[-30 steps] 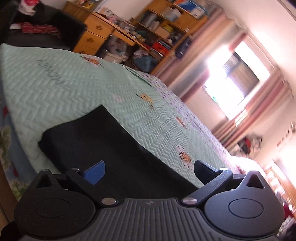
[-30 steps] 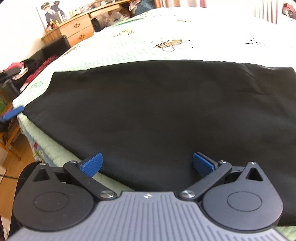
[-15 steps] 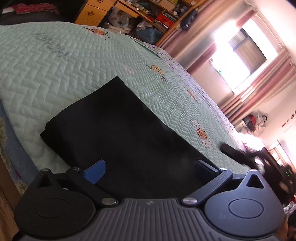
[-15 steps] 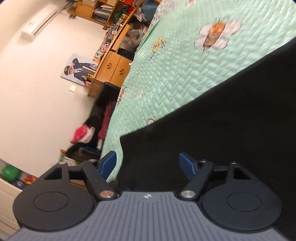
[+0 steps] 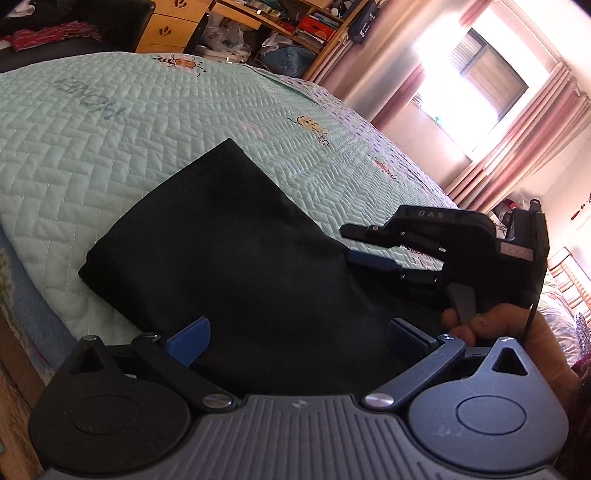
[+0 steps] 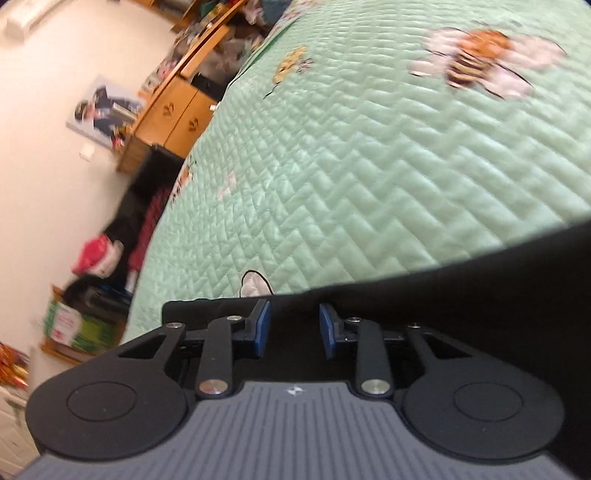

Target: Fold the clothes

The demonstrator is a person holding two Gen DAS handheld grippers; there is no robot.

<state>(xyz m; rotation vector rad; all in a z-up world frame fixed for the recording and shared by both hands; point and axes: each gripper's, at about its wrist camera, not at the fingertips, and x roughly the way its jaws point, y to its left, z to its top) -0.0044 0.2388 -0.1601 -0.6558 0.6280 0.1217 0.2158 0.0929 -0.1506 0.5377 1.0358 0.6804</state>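
Note:
A black folded garment [image 5: 229, 258] lies flat on the mint green quilted bedspread [image 5: 92, 129], near the bed's front edge. My left gripper [image 5: 299, 332] hovers open over the garment's near edge, with nothing pressed between its blue pads. My right gripper [image 5: 354, 245], held by a hand [image 5: 491, 325], reaches in from the right at the garment's far corner. In the right wrist view its jaws [image 6: 293, 325] are closing around the edge of the black cloth [image 6: 480, 295]. A gap still shows between the pads.
The bedspread [image 6: 369, 166] stretches far beyond the garment. A wooden dresser [image 5: 173, 26] and cluttered shelves stand past the bed. A dark chair with red clothes [image 5: 55, 33] is at the far left. A curtained window [image 5: 491, 74] is at the right.
My right gripper swung and rolled to the garment's corner, came into the left wrist view, and its jaws narrowed from wide open. My left gripper dipped slightly toward the garment.

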